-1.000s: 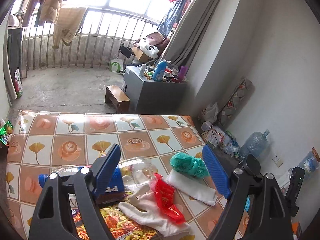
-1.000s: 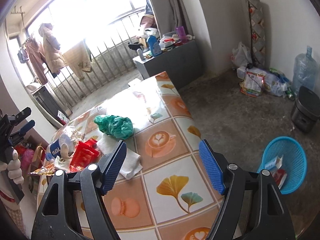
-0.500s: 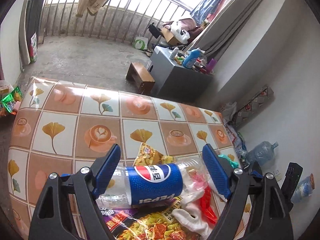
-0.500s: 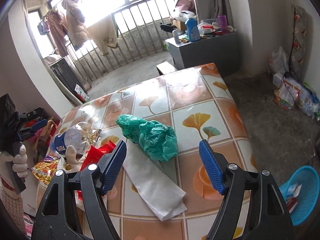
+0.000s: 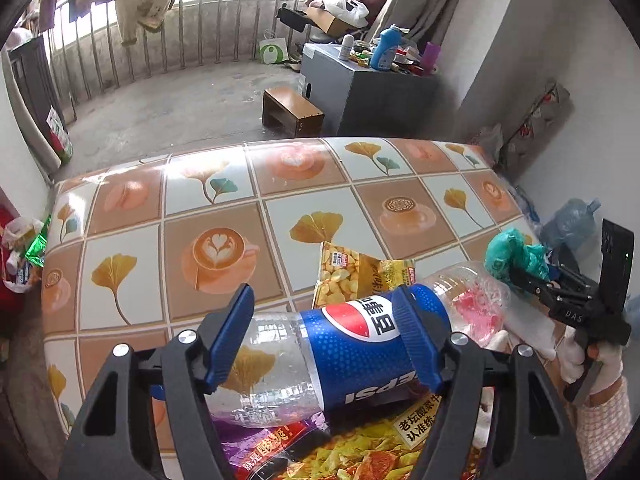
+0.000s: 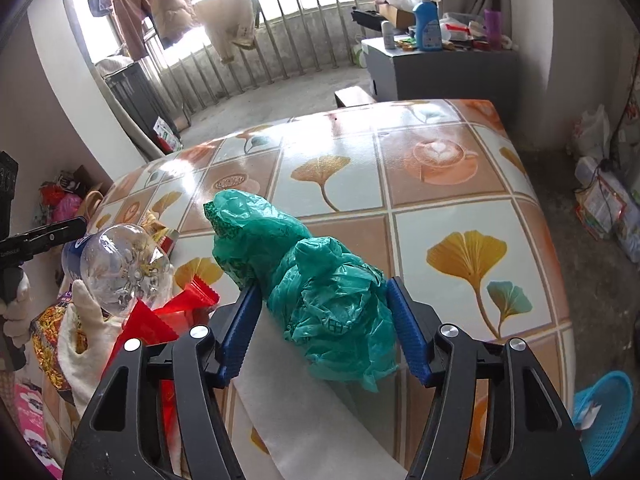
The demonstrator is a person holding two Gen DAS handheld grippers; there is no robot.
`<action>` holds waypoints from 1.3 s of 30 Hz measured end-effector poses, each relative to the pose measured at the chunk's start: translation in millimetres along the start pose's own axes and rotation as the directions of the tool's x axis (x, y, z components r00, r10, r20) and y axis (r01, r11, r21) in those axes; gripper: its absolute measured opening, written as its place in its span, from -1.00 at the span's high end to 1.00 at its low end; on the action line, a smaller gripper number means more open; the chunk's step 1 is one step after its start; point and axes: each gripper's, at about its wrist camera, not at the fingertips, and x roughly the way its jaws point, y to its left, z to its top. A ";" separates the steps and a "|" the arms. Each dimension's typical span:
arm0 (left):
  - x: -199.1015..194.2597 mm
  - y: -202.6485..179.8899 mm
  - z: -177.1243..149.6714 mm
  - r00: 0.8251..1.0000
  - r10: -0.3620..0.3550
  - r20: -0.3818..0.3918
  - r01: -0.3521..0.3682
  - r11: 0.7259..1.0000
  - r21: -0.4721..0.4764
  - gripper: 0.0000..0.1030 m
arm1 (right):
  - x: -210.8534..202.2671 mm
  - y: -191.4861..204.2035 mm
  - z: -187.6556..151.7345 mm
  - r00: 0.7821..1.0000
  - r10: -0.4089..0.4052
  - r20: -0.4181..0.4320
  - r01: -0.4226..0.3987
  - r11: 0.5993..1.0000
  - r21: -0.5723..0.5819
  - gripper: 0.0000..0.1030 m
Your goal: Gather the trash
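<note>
Clear plastic bottle [image 5: 344, 344] wrapped in a deep blue label with a red, white and blue roundel and white lettering. Crumpled teal-green plastic bag [image 6: 320, 292], glossy, faintly printed. Tablecloth [image 5: 224, 216] chequered in pale grey-white and terracotta squares, scattered with golden ginkgo leaves, some tipped teal, and latte-art coffee cups. Yellow snack packet [image 5: 352, 276] printed with golden kernels. Purple-edged noodle wrapper [image 5: 320, 456], orange and yellow food picture, white characters. Bright red zigzag-edged wrapper [image 6: 168, 316]. Plain white paper strip [image 6: 304, 412]. Cream-white glove [image 6: 88, 332]. Sky-blue mesh basket [image 6: 608, 420]. Blue ribbed pads [image 5: 232, 336] on black gripper frames.
</note>
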 end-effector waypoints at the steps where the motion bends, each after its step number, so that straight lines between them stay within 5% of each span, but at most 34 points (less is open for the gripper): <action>1: -0.4 -2.8 -1.4 1.000 -0.009 0.009 0.009 1.000 0.014 -0.17 | -0.8 3.4 -1.1 1.000 0.006 -0.003 -0.007 1.000 -0.012 -0.09; 6: -5.3 -10.1 -7.7 0.997 -0.079 0.013 0.079 0.997 0.022 0.17 | -6.7 20.1 -12.2 1.000 0.024 -0.011 -0.024 0.997 -0.073 -0.05; 24: -29.2 -31.3 -44.7 0.995 -0.097 0.016 0.096 0.994 0.056 0.17 | -27.6 38.0 -38.9 0.999 0.023 -0.022 -0.025 0.998 -0.064 -0.03; 31: -50.4 -24.7 -9.6 0.993 -0.100 0.057 0.098 0.994 0.041 0.12 | -38.1 23.4 -30.0 0.999 -0.030 0.022 0.030 1.000 0.004 -0.12; 39: -43.3 -10.6 28.2 0.979 -0.205 -0.018 0.202 0.974 -0.101 0.06 | -32.1 16.9 -32.9 0.998 -0.067 0.010 0.067 0.998 0.010 -0.19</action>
